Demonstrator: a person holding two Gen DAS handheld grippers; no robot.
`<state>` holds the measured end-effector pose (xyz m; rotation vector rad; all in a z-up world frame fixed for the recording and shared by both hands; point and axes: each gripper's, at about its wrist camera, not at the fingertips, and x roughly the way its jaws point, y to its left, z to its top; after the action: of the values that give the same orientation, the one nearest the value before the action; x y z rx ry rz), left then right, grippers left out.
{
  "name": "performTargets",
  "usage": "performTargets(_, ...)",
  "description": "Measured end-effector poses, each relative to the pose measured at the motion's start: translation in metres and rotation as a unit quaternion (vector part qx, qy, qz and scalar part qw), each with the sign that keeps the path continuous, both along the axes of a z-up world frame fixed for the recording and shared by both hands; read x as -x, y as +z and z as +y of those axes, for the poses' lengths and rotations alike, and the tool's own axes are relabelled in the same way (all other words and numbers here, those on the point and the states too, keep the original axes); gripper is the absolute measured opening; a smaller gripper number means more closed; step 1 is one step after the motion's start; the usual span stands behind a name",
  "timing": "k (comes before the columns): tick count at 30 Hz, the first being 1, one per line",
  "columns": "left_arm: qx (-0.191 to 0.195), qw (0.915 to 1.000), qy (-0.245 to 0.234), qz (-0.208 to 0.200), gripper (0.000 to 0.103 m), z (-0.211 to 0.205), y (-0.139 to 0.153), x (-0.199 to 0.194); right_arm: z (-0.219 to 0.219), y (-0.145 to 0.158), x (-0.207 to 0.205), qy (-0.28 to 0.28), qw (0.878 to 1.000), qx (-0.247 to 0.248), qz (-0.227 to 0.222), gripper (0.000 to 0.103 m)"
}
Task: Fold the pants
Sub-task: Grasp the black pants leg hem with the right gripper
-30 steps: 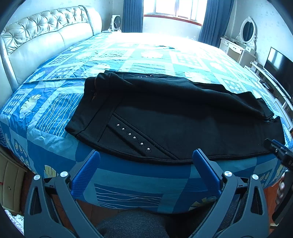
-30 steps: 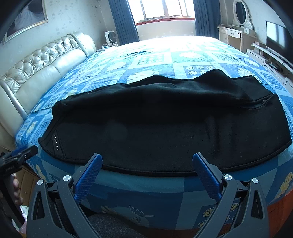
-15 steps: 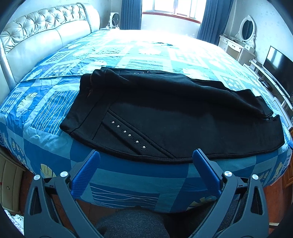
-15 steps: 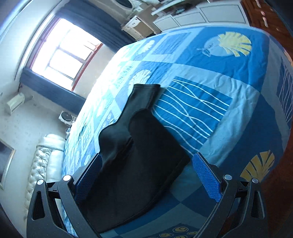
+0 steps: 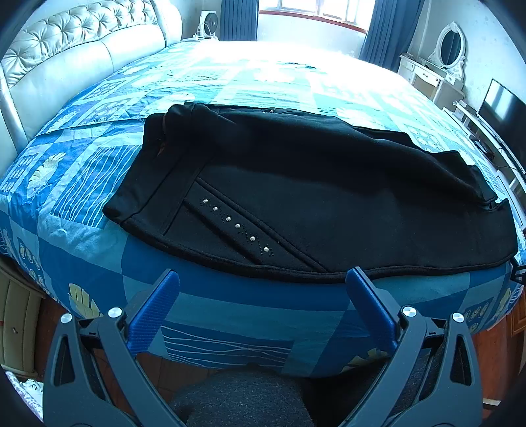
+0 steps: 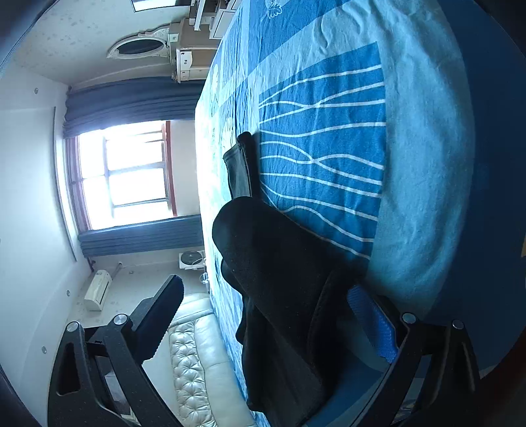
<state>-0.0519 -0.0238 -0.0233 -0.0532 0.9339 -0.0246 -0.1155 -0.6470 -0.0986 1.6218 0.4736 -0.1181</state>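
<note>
Black pants (image 5: 312,193) lie folded lengthwise along the near edge of the bed, waistband at the left, leg hems at the right, with a row of silver studs (image 5: 236,226) near the pocket. My left gripper (image 5: 263,292) is open and empty, just in front of the bed edge below the pants. My right gripper (image 6: 263,295) is rolled on its side at the hem end of the pants (image 6: 282,279). Its jaws are open with the hem cloth between them; one blue finger (image 6: 371,322) lies by the mattress under the hem.
The blue patterned bedspread (image 5: 98,184) covers the bed. A tufted headboard (image 5: 65,56) is at the left. A dressing table with mirror (image 5: 450,49) and a TV (image 5: 503,108) stand at the right. A window (image 5: 312,10) is beyond the bed.
My right gripper swung to the hem end of the pants, rolled sideways and moved in until the hem lies between its jaws. The left gripper stayed almost still.
</note>
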Motion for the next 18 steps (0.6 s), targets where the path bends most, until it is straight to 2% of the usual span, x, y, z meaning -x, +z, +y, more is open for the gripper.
performTargets(2, 0.0, 1.0, 0.0, 0.003, 0.101, 0.001, -0.001, 0.0, 0.003, 0.001, -0.006, -0.006, 1.0, 0.002, 0.002, 0.091)
performTargets(3, 0.0, 1.0, 0.002, 0.004, 0.101, 0.002, -0.002, -0.001, 0.003, 0.0, -0.007, -0.011, 1.0, 0.004, -0.003, 0.083)
performTargets(5, 0.001, 1.0, 0.003, 0.006, 0.101, 0.003, -0.003, -0.001, 0.004, -0.005, -0.007, -0.023, 0.999, -0.011, -0.019, 0.043)
performTargets(7, 0.002, 1.0, 0.004, 0.007, 0.101, 0.004, -0.004, -0.002, 0.004, -0.01, -0.005, -0.034, 0.999, -0.023, -0.021, 0.033)
performTargets(9, 0.002, 1.0, 0.004, 0.009, 0.101, 0.004, -0.004, -0.002, 0.002, -0.007, -0.001, -0.045, 0.999, -0.006, -0.014, 0.032)
performTargets(11, 0.002, 0.9999, 0.004, 0.01, 0.101, 0.005, -0.005, -0.002, 0.001, 0.018, 0.006, -0.047, 0.995, 0.084, 0.002, 0.027)
performTargets(12, 0.003, 0.9999, 0.004, 0.011, 0.101, 0.005, -0.005, -0.002, 0.003, 0.039, 0.007, -0.044, 0.987, 0.156, 0.016, 0.026)
performTargets(13, 0.003, 0.9999, 0.003, 0.012, 0.101, 0.005, -0.006, -0.002, 0.007, 0.061, 0.01, -0.039, 0.971, 0.232, 0.037, 0.025)
performTargets(14, 0.004, 0.9999, 0.003, 0.013, 0.101, 0.005, -0.007, -0.002, 0.013, 0.082, 0.011, -0.034, 0.95, 0.304, 0.056, 0.025)
performTargets(15, 0.004, 0.9999, 0.002, 0.015, 0.101, 0.005, -0.008, -0.002, 0.017, 0.096, 0.013, -0.03, 0.931, 0.358, 0.071, 0.025)
performTargets(16, 0.004, 0.9999, 0.0, 0.017, 0.101, 0.004, -0.009, -0.003, 0.017, 0.105, 0.013, -0.023, 0.915, 0.392, 0.089, 0.025)
performTargets(17, 0.004, 0.9998, -0.002, 0.018, 0.101, 0.003, -0.01, -0.003, 0.013, 0.105, 0.013, -0.017, 0.912, 0.398, 0.102, 0.025)
performTargets(18, 0.004, 0.9998, -0.004, 0.019, 0.101, 0.002, -0.011, -0.003, 0.005, 0.1, 0.016, -0.015, 0.916, 0.385, 0.113, 0.025)
